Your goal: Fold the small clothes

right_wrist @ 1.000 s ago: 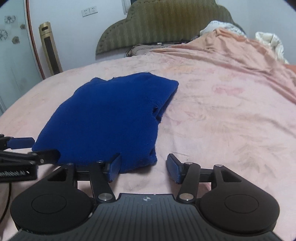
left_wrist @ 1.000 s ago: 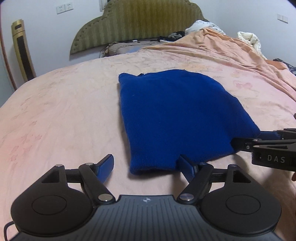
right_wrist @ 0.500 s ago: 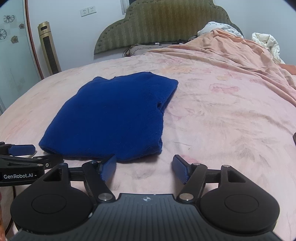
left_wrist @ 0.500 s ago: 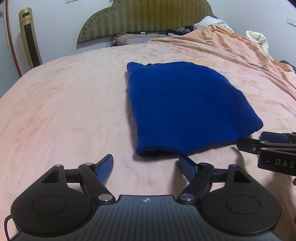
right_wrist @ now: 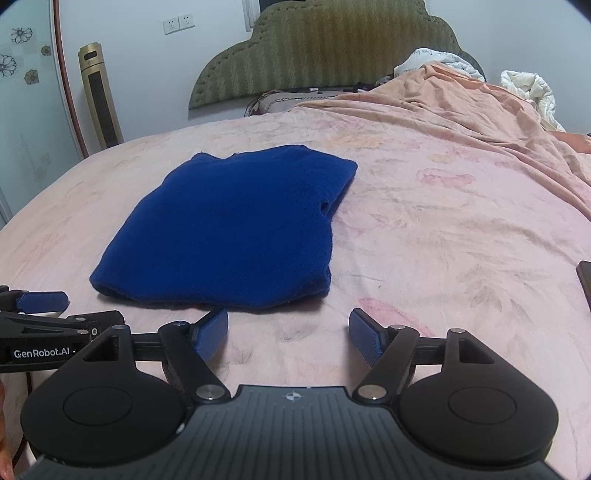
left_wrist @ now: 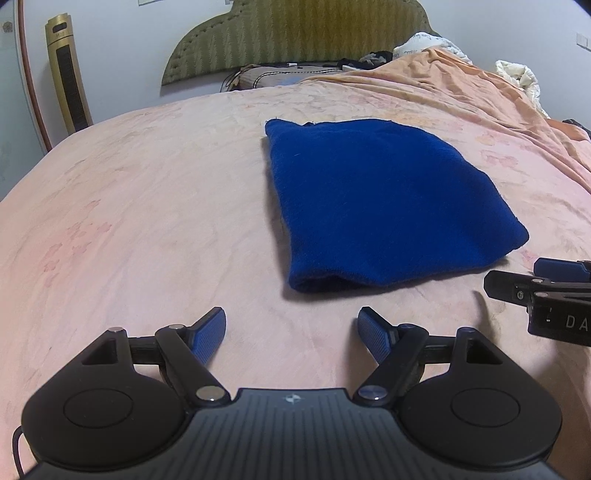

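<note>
Both tools (left_wrist: pixel 291 334) (right_wrist: pixel 288 334) withdrew, spread empty, right still widening; folded sweater (left_wrist: pixel 380 203) lies lengthwise toward headboard (left_wrist: pixel 295 33).

Folded garment (left_wrist: pixel 380 206) flat on bed (left_wrist: pixel 147 221); headboard (left_wrist: pixel 295 33) behind; both grippers just before its near edge.

garment (left_wrist: pixel 384 199): 1, folded, mid-bed | grippers: 2, left (left_wrist: pixel 291 332) and right (right_wrist: pixel 288 334), at garment's near edge | headboard (right_wrist: pixel 325 55): 1, beyond garment | tower fan (right_wrist: pixel 100 98): 1, left of headboard
</note>
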Demonstrator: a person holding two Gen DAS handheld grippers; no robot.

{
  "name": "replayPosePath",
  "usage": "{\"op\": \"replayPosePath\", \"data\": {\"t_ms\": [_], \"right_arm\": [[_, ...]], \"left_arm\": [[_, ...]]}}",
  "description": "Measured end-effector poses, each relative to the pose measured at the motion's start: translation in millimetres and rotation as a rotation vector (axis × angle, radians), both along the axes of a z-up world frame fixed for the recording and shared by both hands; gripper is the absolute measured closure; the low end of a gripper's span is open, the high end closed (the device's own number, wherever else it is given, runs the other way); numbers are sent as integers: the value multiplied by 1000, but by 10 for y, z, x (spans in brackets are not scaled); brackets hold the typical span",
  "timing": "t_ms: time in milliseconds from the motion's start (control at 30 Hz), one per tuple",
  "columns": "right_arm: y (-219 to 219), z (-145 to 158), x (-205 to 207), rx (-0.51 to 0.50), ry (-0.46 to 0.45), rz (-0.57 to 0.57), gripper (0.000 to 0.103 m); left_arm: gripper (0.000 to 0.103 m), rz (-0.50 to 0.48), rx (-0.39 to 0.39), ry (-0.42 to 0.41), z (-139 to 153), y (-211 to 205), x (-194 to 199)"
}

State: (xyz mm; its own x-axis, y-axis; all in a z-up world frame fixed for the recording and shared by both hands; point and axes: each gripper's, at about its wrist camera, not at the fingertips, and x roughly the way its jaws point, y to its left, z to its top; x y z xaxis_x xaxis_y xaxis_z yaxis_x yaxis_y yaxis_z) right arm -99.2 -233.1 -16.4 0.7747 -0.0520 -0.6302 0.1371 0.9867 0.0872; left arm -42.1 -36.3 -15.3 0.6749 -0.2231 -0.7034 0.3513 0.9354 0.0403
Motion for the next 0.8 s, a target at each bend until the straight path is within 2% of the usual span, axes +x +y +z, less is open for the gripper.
{"op": "replayPosePath", "data": {"t_ms": [167, 333, 800], "right_arm": [[60, 9, -61, -23, 1, 17, 20], [104, 29, -115, -42, -1, 22, 14], [120, 44, -182, -48, 8, 36, 10]], "left_arm": [[18, 9, 15, -18, 3, 19, -61], [18, 14, 30, 0, 0, -7, -110], [18, 38, 41, 2, 2, -32, -156]]}}
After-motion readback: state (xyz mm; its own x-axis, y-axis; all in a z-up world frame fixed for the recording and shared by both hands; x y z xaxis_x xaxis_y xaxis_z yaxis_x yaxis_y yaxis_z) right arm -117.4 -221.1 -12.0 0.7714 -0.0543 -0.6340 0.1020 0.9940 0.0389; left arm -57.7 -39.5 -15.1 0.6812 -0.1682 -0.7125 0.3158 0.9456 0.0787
